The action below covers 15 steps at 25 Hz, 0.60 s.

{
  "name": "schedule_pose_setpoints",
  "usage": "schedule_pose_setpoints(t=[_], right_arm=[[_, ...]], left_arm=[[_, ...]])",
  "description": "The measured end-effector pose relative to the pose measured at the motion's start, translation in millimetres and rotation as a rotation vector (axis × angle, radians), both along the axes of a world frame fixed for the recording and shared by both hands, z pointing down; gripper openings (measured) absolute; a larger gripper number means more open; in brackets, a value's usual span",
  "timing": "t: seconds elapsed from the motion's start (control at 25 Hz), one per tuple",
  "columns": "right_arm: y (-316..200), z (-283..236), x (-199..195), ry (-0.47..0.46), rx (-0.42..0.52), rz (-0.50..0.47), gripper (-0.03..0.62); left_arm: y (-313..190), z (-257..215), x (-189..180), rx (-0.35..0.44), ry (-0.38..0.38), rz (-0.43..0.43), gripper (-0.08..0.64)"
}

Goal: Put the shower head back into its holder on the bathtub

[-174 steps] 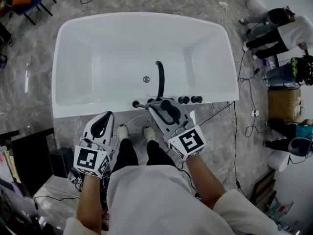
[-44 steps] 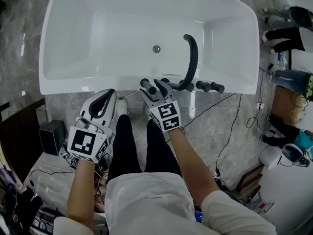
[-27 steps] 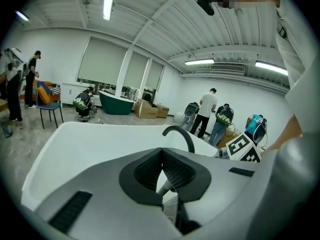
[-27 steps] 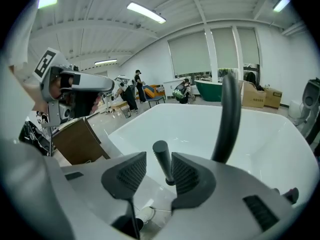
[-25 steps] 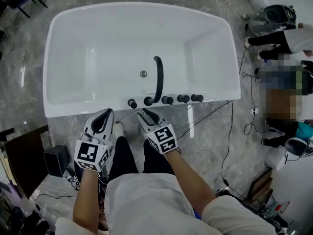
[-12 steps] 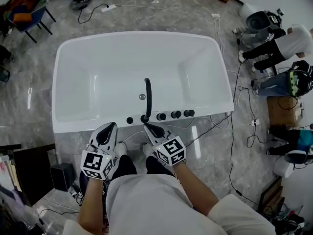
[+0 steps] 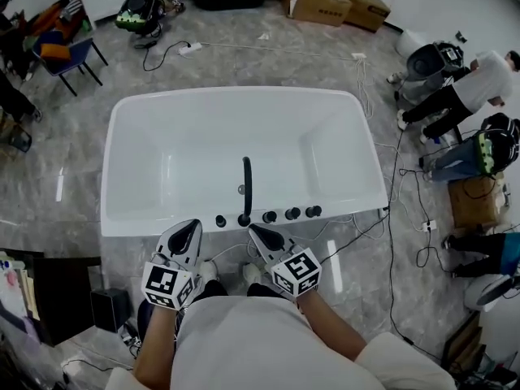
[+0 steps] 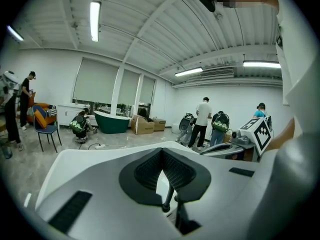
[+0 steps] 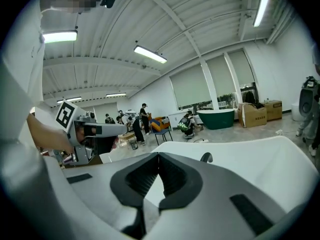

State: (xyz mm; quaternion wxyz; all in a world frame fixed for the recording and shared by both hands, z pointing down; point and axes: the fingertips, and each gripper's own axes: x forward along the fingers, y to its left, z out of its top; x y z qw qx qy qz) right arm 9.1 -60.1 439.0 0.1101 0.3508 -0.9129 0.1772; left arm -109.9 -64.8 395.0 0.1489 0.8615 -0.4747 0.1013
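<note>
The shower head [image 7: 220,221] is sitting in its holder on the bathtub's [image 7: 146,227] near rim, just left of the spout [image 7: 246,181]. The left tool [image 7: 191,226] and right tool [image 7: 255,231] are hovering nearer, both closed and empty. Placement appears done, and the next move calls only for staying clear.

Bathtub [image 7: 130,169]: white, rectangular with rounded corners, freestanding on the floor. Shower head [image 7: 220,221]: black, showing from above as a small round knob. Sits upright on the bathtub's near rim, left of that rim's middle, at the left end of the row of black fittings there. Covers its holder, which cannot be made out.
</note>
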Motion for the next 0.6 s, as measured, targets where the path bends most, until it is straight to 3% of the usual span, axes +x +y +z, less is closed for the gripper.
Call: schedule_pose_setpoints(t=[0.6], right_arm=[[-10,-70,39,0.011,0.163,0.062,0.015]], left_arm=[[12,-38,-10,0.083,-0.008,-0.041,0.011]])
